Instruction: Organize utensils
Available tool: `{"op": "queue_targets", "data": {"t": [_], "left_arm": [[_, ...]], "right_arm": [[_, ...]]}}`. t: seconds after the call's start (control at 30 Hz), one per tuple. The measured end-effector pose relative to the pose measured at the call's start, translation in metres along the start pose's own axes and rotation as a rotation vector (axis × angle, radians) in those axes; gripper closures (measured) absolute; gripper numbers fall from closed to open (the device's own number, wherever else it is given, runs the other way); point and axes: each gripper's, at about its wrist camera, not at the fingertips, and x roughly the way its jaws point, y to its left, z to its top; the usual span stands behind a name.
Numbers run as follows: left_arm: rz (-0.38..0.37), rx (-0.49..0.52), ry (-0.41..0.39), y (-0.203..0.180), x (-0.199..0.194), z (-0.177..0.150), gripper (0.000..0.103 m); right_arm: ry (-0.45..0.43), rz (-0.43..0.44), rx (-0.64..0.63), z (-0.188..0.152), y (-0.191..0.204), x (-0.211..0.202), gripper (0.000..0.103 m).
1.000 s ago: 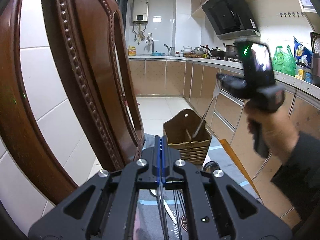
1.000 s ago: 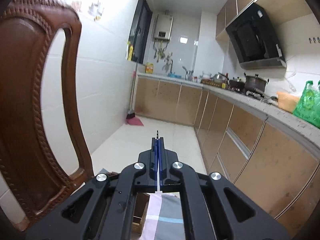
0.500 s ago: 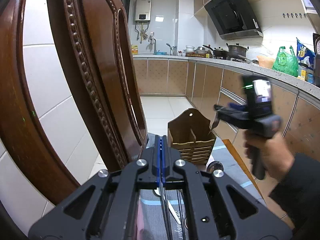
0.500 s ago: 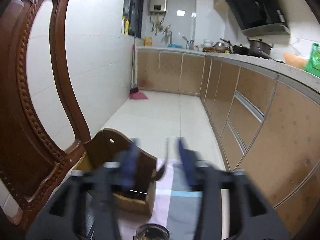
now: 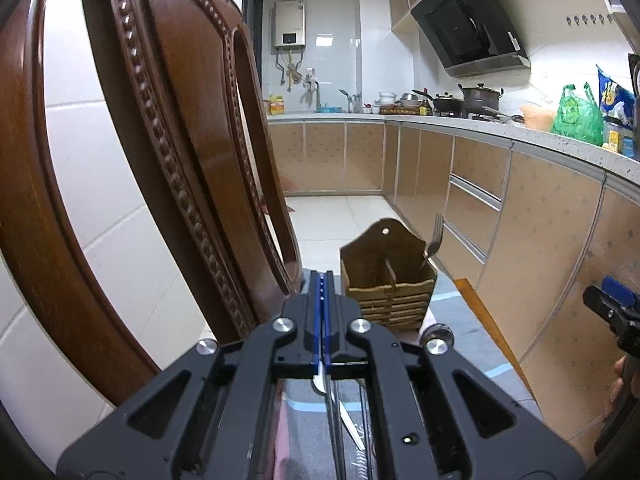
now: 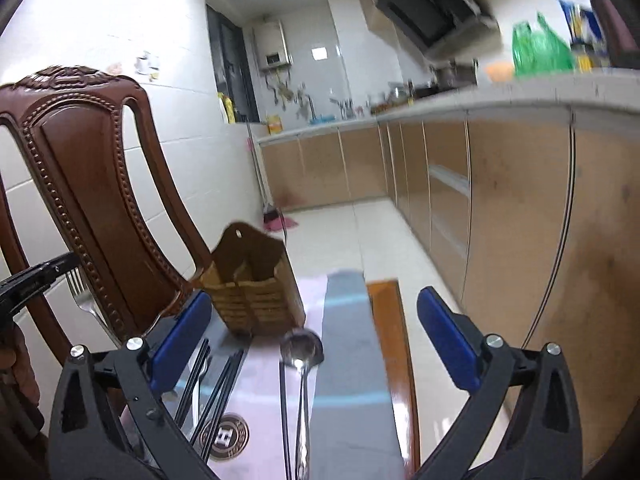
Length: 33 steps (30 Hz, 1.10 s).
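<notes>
A brown wooden utensil holder (image 5: 387,280) stands at the far end of the table; it also shows in the right wrist view (image 6: 252,288). A fork (image 5: 434,236) stands in its right compartment. My left gripper (image 5: 322,312) is shut on a second fork (image 6: 86,304), seen from the right wrist view at the left, held above the table. My right gripper (image 6: 316,340) is open and empty, near the table, behind a ladle (image 6: 302,354) and several black chopsticks (image 6: 218,388) lying on the cloth.
A carved wooden chair back (image 5: 192,152) rises close on the left, beside the holder. The table's right edge (image 6: 394,340) drops to the tiled floor. Kitchen cabinets (image 5: 500,208) run along the right.
My right gripper opened, left its fork in the holder's right compartment, and pulled back down and to the right. My left gripper has stayed shut and nearly still.
</notes>
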Motion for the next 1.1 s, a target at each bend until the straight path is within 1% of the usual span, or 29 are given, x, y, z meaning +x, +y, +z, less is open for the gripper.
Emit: {"op": "queue_targets", "data": {"t": [0.07, 0.13, 0.23, 0.33, 0.5, 0.63, 0.77, 0.8, 0.9, 1.0, 1.1], "left_arm": [[0.021, 0.009, -0.016, -0.005, 0.0, 0.009, 0.102], [0.036, 0.012, -0.028, -0.008, 0.001, 0.018, 0.102], [0.053, 0.004, -0.043, -0.012, 0.01, 0.039, 0.102], [0.086, 0.015, -0.077, -0.017, 0.026, 0.063, 0.102], [0.141, 0.023, -0.122, -0.022, 0.066, 0.108, 0.102], [0.168, 0.027, -0.117, -0.026, 0.107, 0.124, 0.102], [0.174, 0.02, -0.058, -0.03, 0.158, 0.117, 0.102], [0.165, 0.018, -0.035, -0.032, 0.173, 0.111, 0.102], [0.15, 0.033, 0.001, -0.042, 0.201, 0.091, 0.102], [0.129, 0.063, 0.053, -0.051, 0.224, 0.069, 0.102], [0.098, 0.072, 0.109, -0.052, 0.231, 0.053, 0.1]], "right_arm": [[-0.021, -0.016, -0.002, 0.002, -0.006, -0.004, 0.003], [-0.034, -0.013, 0.008, 0.006, -0.011, -0.008, 0.003], [-0.035, 0.001, 0.016, 0.007, -0.016, -0.009, 0.003], [-0.023, 0.01, 0.013, 0.008, -0.019, -0.009, 0.003], [-0.015, 0.017, 0.019, 0.009, -0.023, -0.003, 0.003], [-0.003, 0.022, 0.03, 0.01, -0.027, 0.005, 0.003], [0.019, 0.018, 0.033, 0.008, -0.029, 0.016, 0.003], [0.027, 0.016, 0.034, 0.008, -0.03, 0.019, 0.003], [0.041, 0.013, 0.032, 0.006, -0.03, 0.026, 0.003], [0.052, 0.012, 0.026, 0.004, -0.03, 0.03, 0.003], [0.069, 0.008, 0.022, 0.001, -0.031, 0.036, 0.003]]}}
